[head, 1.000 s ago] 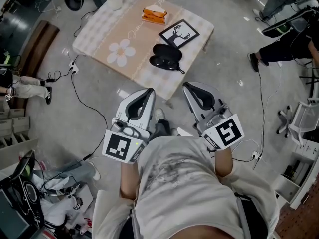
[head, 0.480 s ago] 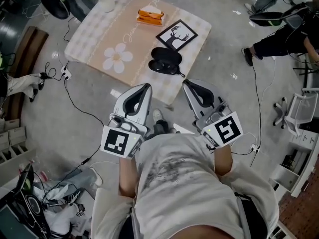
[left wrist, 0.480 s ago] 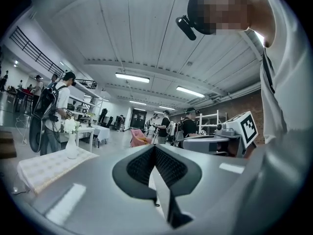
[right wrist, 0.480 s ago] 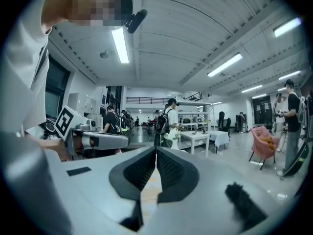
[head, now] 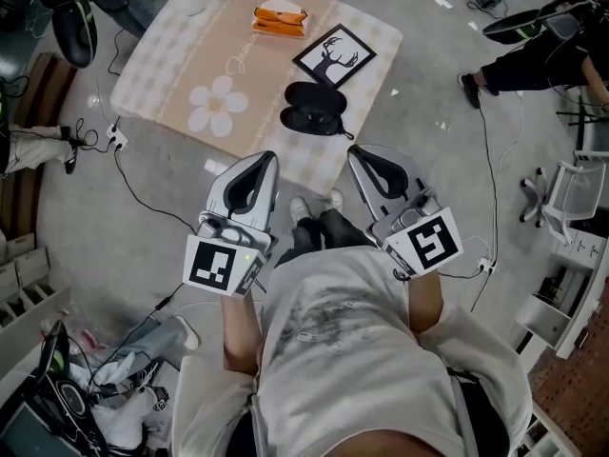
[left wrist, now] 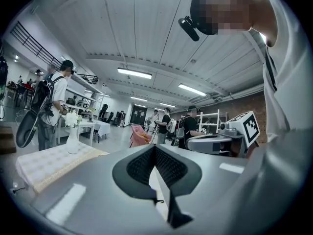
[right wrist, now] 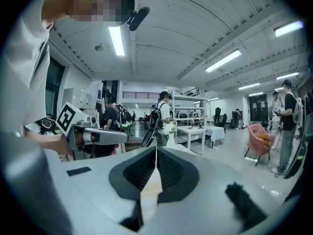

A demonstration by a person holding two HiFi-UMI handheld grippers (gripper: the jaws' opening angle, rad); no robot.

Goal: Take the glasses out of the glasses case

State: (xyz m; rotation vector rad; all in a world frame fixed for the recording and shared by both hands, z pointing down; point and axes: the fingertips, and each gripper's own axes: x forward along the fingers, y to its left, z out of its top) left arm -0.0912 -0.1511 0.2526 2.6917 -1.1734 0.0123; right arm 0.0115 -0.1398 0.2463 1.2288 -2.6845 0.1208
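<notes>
Closest in, both tools are held level in front of the person's chest, well short of the work. The left gripper point(head: 265, 160) has its 2 jaws pressed together with nothing between them, and the right gripper point(head: 358, 155) is closed and empty in the same way. This reads as the approach, with no part of the job done yet. Just past the jaw tips are the person's shoes point(head: 303, 208) on the grey floor, and a cable point(head: 143, 184) runs off to the left. Beyond them is the low table point(head: 171, 74) with its checked cloth. The glasses case point(head: 314, 110) lies on the near half of it, close to the near edge and more in line with the right gripper. It shows as 2 dark lobes, so it may lie open, but I cannot tell, and the glasses cannot be made out. To do this well, I would open both sets of jaws before reaching the table and bring them down low. 1 gripper should pin the lower shell so the light case does not slide on the cloth. The other should take the frame at the bridge or a temple, not on a lens. Behind the case stands a deer picture point(head: 334, 56), and farthest off an orange box point(head: 278, 17), both well clear.
</notes>
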